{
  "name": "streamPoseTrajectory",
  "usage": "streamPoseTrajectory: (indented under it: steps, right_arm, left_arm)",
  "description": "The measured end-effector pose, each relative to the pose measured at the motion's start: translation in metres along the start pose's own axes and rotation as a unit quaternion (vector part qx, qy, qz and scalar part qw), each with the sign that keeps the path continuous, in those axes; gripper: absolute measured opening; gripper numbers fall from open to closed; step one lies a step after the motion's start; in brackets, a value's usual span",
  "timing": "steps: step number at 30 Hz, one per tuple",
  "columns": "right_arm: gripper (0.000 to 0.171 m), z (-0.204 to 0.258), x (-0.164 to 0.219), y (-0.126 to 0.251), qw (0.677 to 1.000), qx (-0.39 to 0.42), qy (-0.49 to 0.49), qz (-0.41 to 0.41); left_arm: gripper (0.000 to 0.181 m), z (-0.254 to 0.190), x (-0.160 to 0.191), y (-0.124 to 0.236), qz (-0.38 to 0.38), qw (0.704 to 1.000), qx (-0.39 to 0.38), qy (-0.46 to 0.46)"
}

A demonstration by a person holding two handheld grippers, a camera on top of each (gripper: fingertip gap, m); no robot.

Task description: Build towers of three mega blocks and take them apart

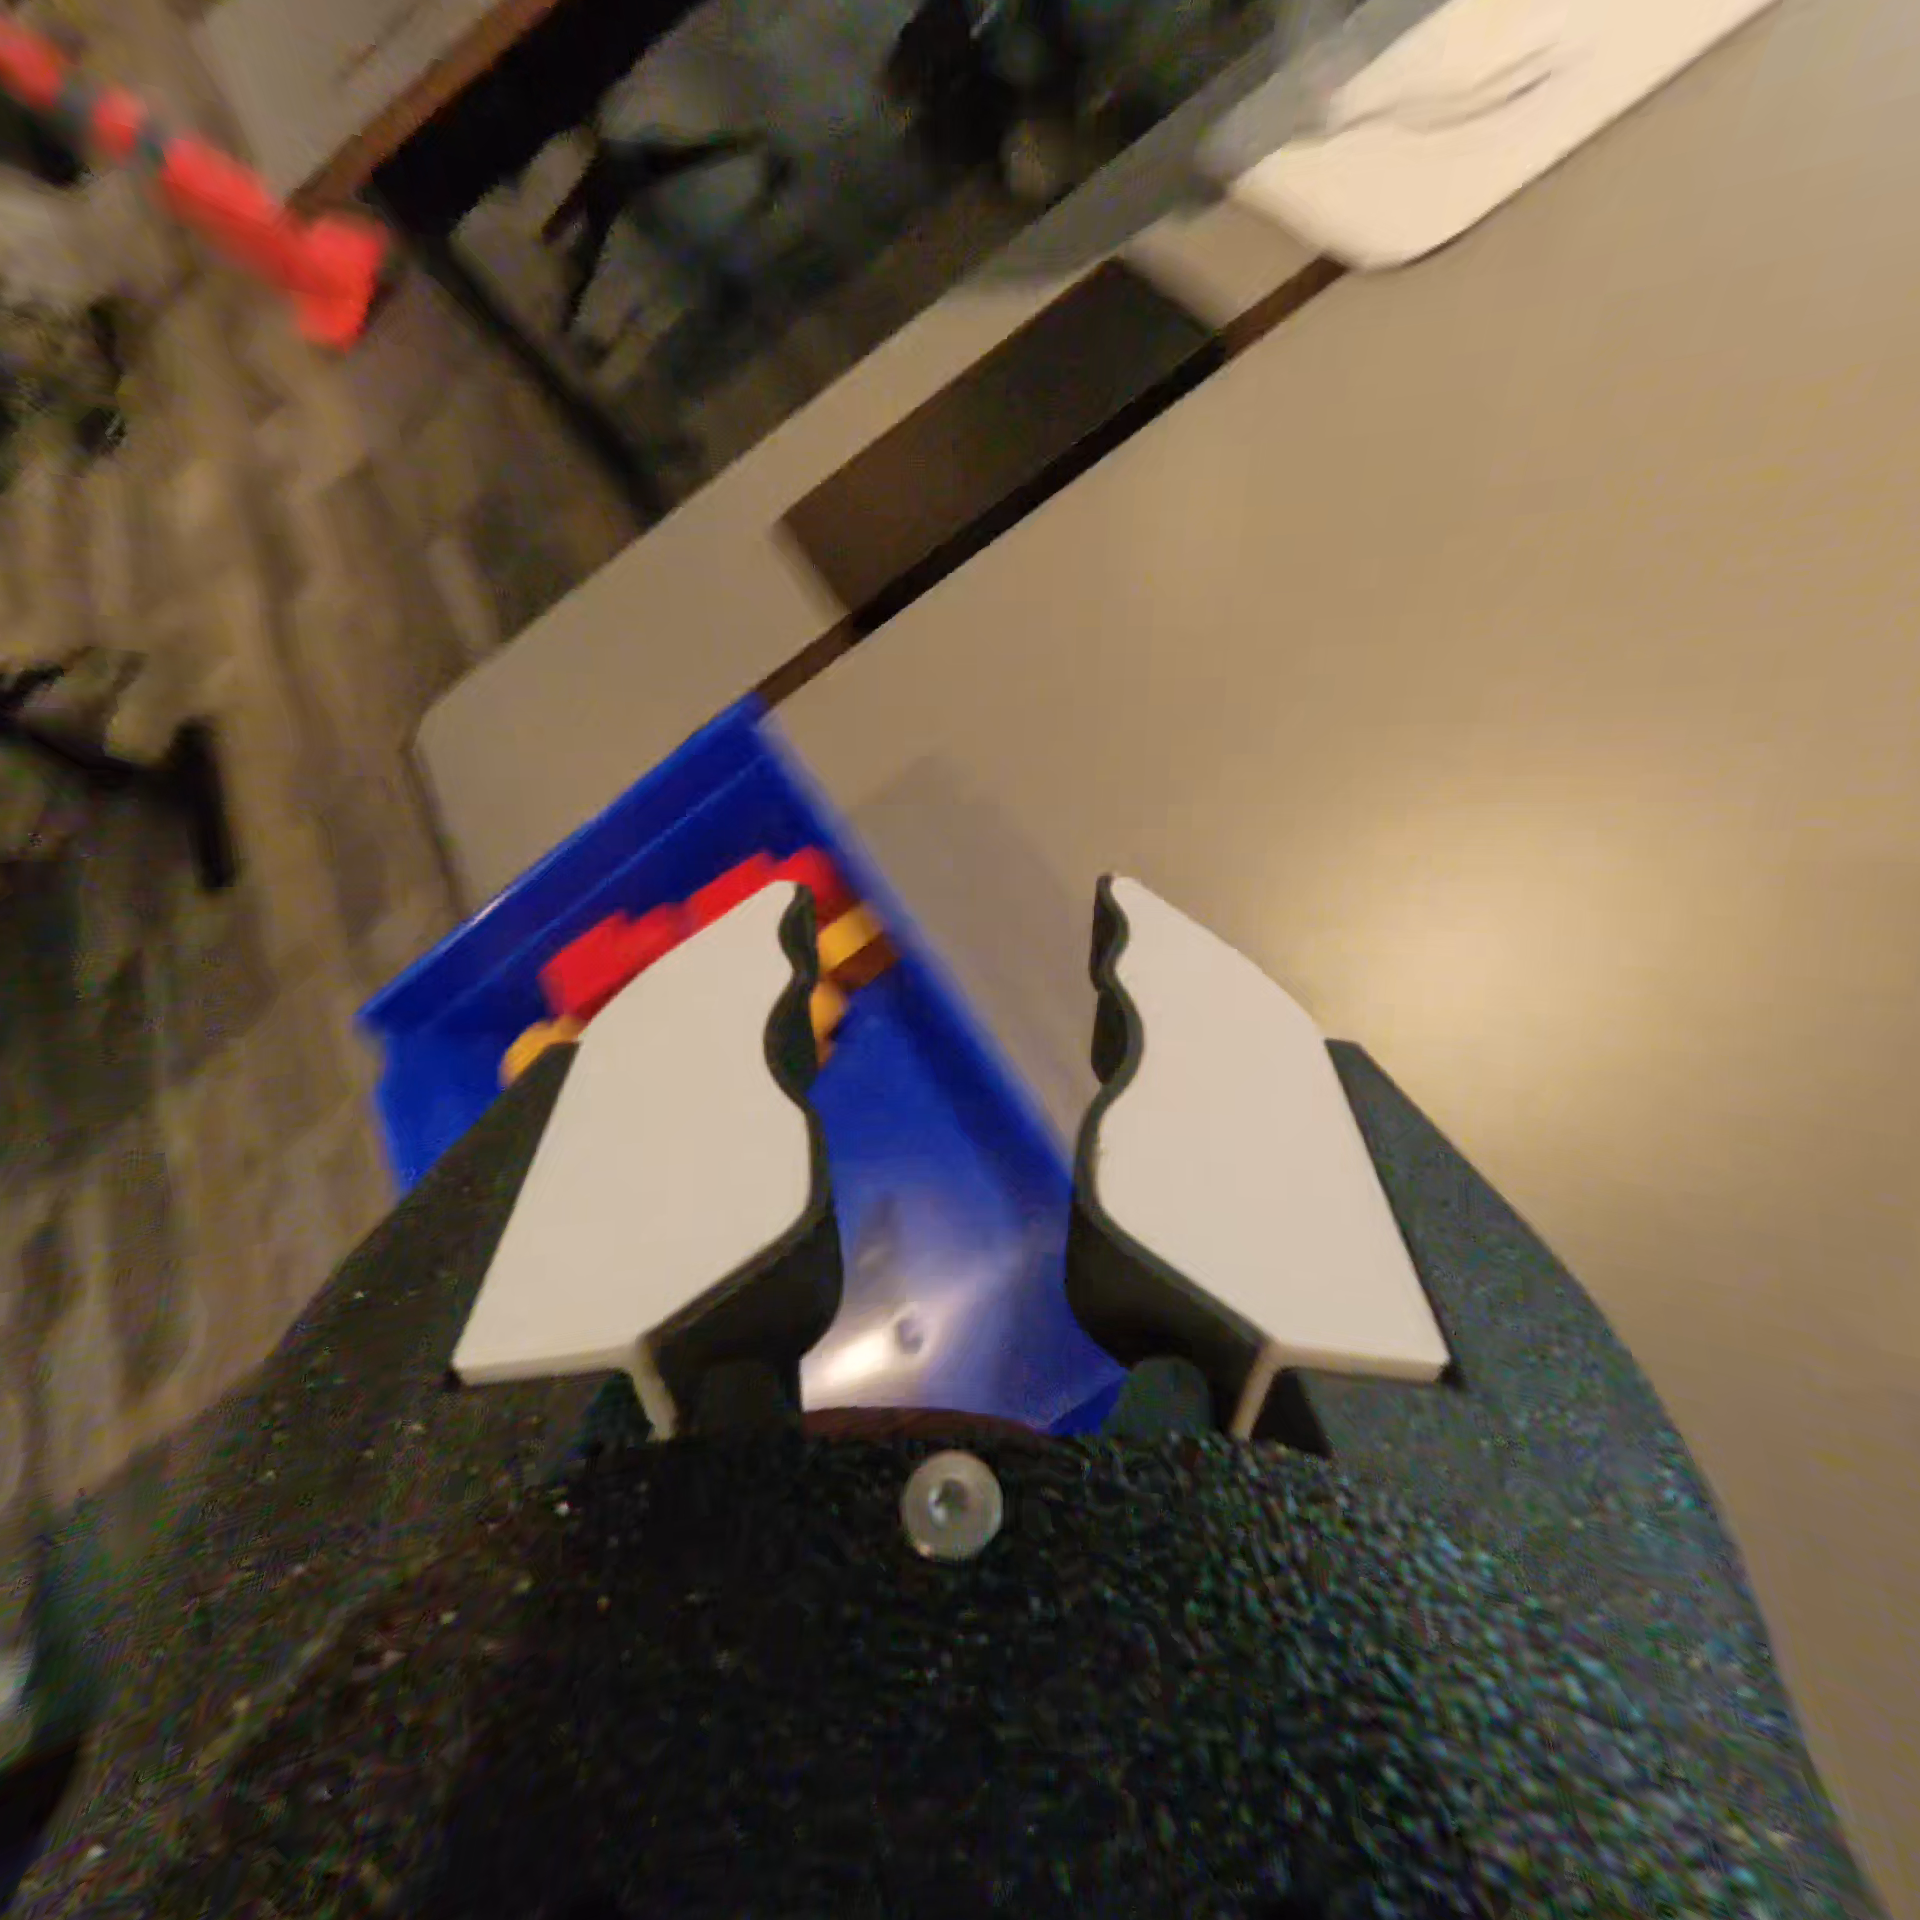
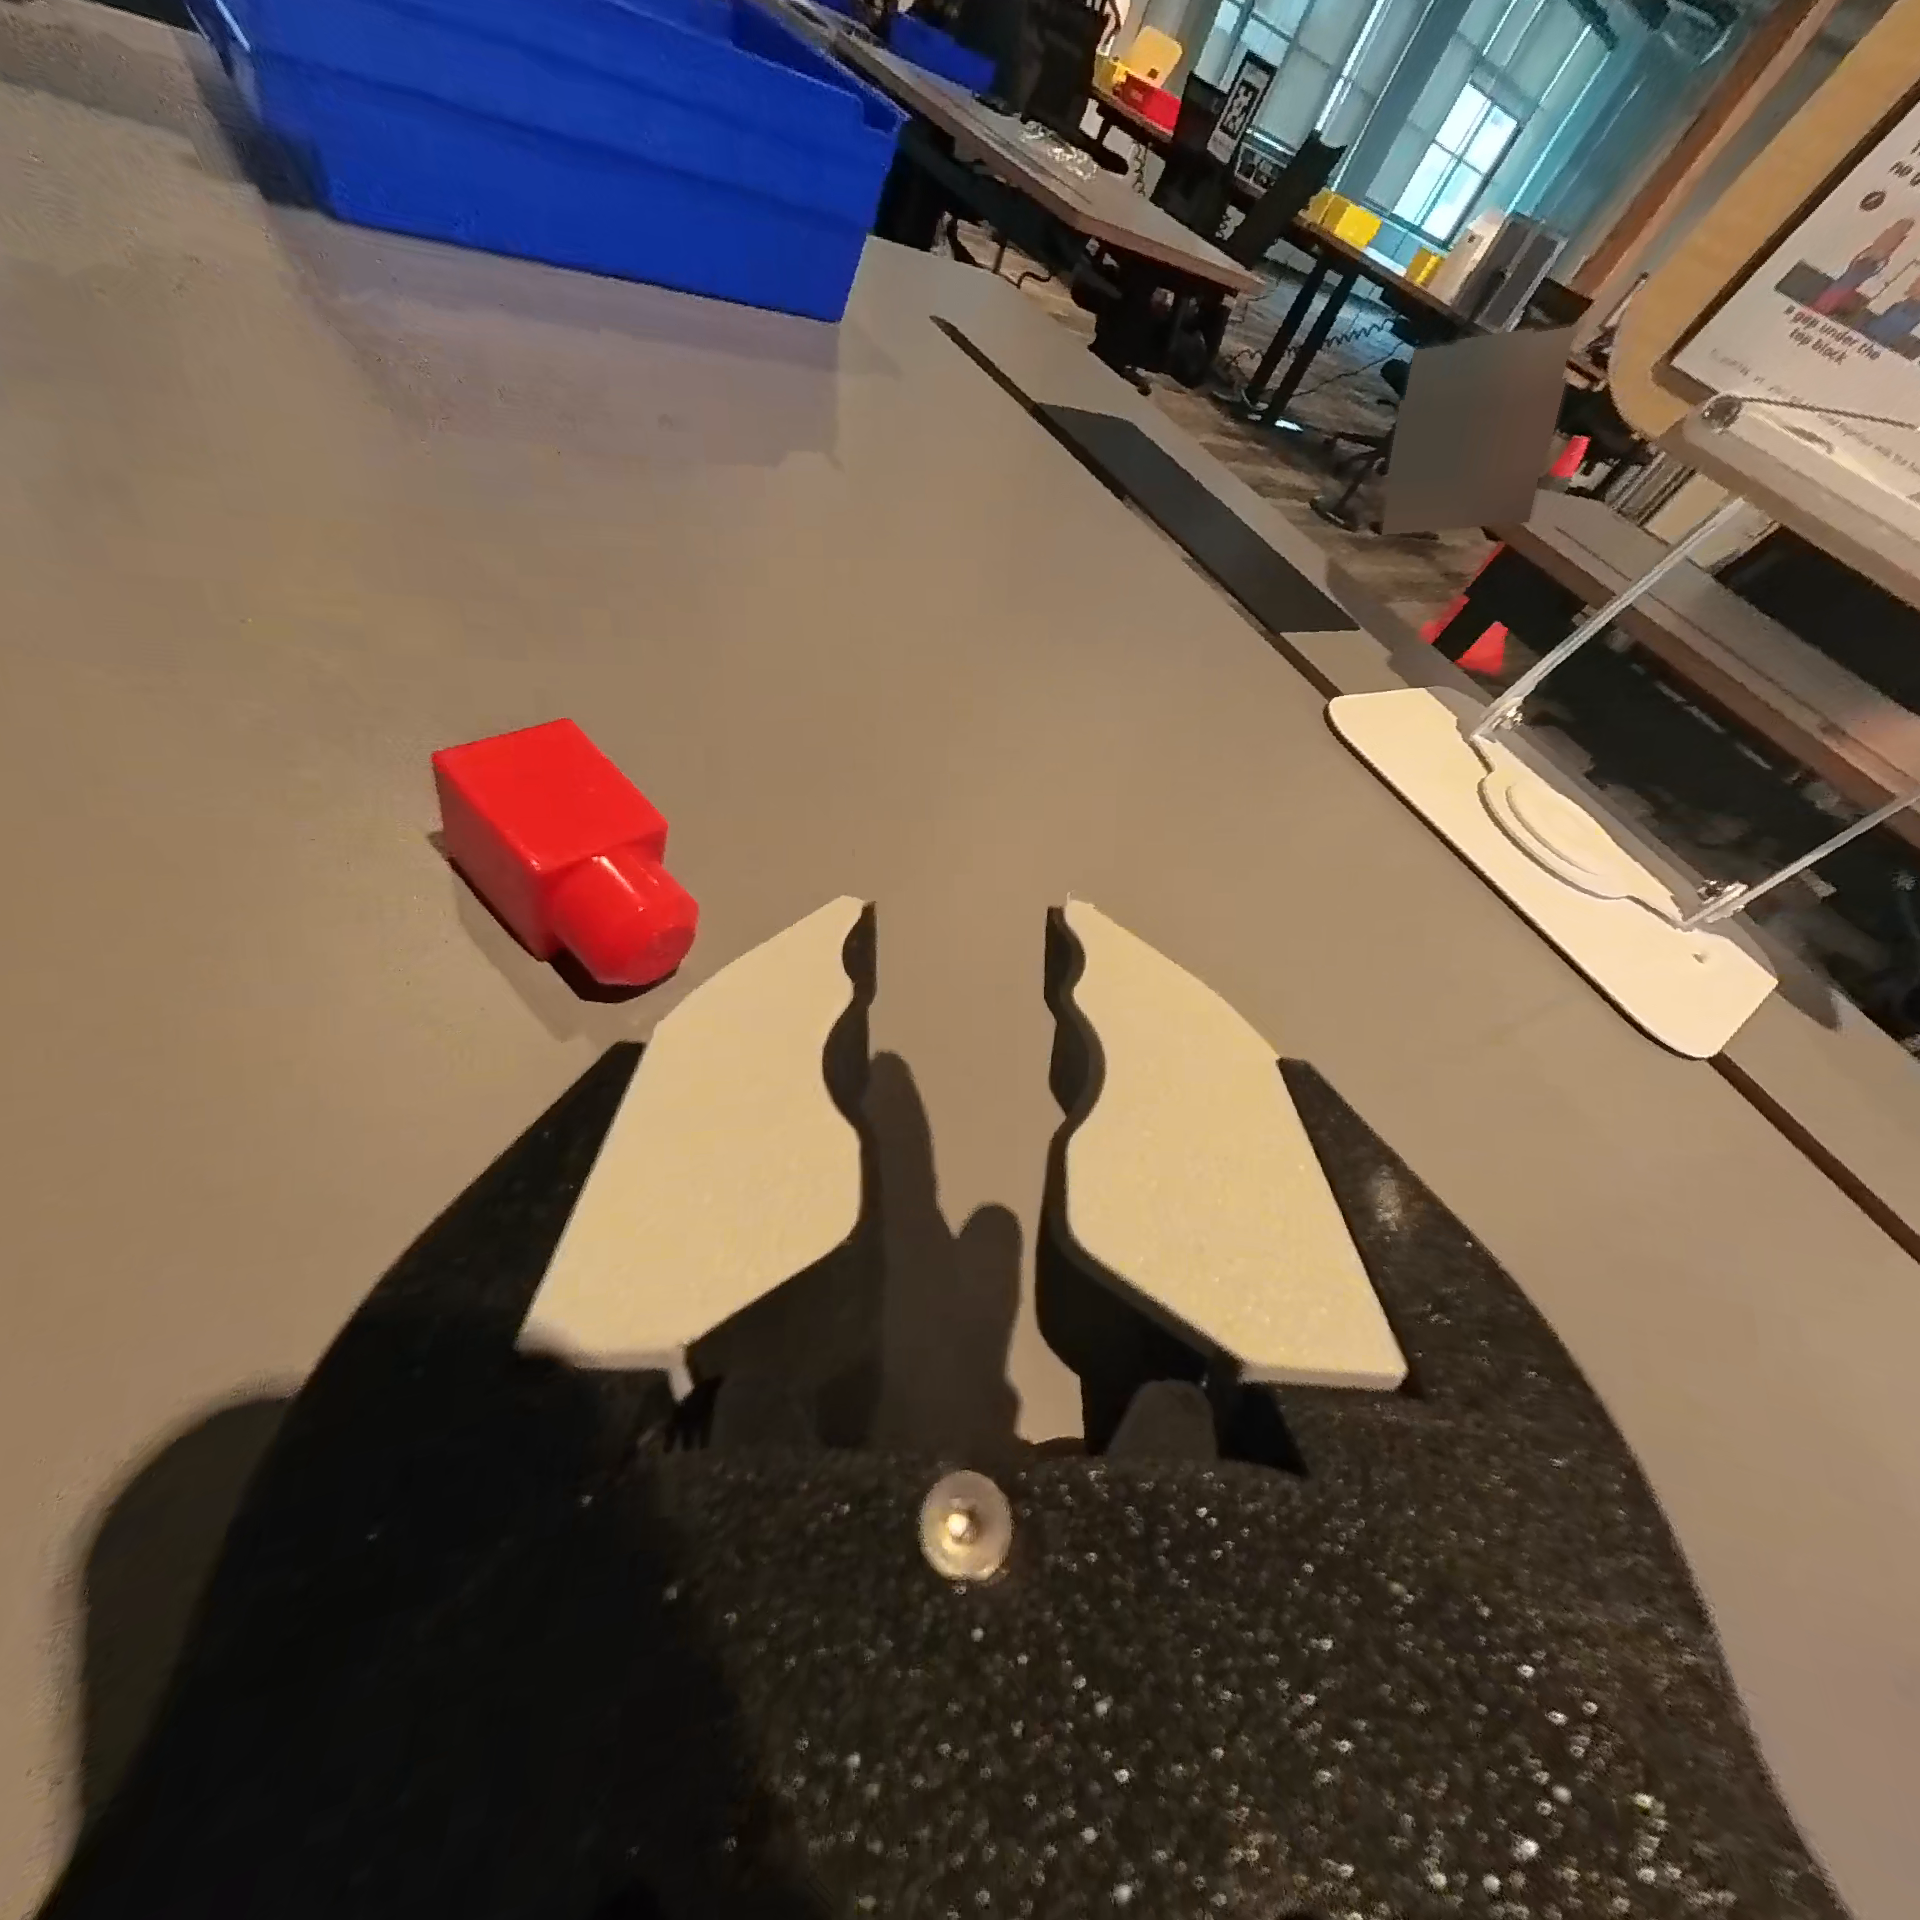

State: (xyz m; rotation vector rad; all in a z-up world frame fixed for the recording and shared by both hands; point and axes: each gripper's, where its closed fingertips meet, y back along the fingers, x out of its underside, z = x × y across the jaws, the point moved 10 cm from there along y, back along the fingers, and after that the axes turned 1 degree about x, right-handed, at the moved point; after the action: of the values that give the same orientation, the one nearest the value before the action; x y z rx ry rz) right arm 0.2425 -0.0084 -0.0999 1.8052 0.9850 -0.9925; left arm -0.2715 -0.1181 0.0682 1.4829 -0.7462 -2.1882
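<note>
In the left wrist view my left gripper (image 1: 951, 899) is open and empty, held above a blue bin (image 1: 935, 1122) at the table's corner. Red blocks (image 1: 665, 935) and orange-yellow blocks (image 1: 852, 940) lie in the bin, partly hidden by my left finger. In the right wrist view my right gripper (image 2: 961, 914) is open and empty, low over the grey table (image 2: 312, 540). A single red mega block (image 2: 556, 842) lies on its side on the table, just left of and ahead of the right gripper's left fingertip, its stud facing me.
The blue bin (image 2: 582, 156) stands at the table's far left in the right wrist view. A white base plate (image 2: 1558, 883) with a clear acrylic stand sits at the right by the table edge. A dark slot (image 2: 1195, 520) lies in the table. The floor lies beyond the table corner (image 1: 208, 935).
</note>
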Motion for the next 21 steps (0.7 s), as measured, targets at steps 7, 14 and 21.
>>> streamPoseTrajectory:
  steps: [7, 14, 21]
  right_arm:
    - [0.031, 0.001, 0.001, -0.003, 1.0, -0.005, 0.009, 0.01]
    - [0.028, 0.006, 0.001, -0.006, 0.999, -0.01, 0.039, 0.022]
    - [0.028, 0.013, 0.002, -0.007, 0.997, -0.016, 0.073, 0.031]
  left_arm:
    - [0.058, 0.073, 0.087, -0.098, 0.229, 0.973, 0.006, 0.004]
    - [0.061, 0.087, 0.095, -0.143, 0.22, 0.975, 0.0, 0.005]
    - [0.053, 0.078, 0.127, -0.147, 0.335, 0.931, 0.136, 0.046]
